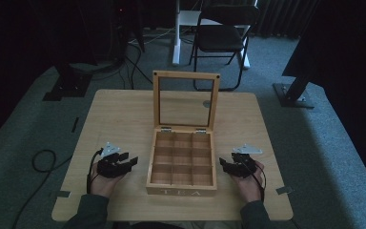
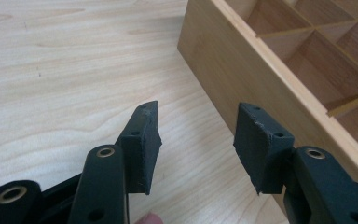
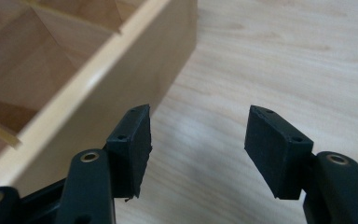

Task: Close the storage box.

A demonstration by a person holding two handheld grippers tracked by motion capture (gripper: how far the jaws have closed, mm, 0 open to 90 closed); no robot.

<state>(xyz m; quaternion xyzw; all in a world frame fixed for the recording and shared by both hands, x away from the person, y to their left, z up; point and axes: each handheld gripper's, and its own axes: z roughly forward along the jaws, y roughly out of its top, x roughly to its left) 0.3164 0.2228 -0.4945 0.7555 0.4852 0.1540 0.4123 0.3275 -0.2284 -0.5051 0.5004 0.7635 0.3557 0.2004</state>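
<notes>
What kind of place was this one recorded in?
Probably a lab or studio set up for recording, not a home: a lone wooden table on grey carpet, dark curtains around, a folding chair and stand bases behind. An open tea box sits on it.

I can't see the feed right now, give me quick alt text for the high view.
An open wooden tea box, lid up and its nine compartments empty, sits on a wooden table. The left hand-held gripper and the right hand-held gripper rest open on either side of it.

tea box (image 1: 181, 183) blocks centre, lid (image 1: 186, 100) upright; bare table (image 1: 114, 114) either side.
</notes>
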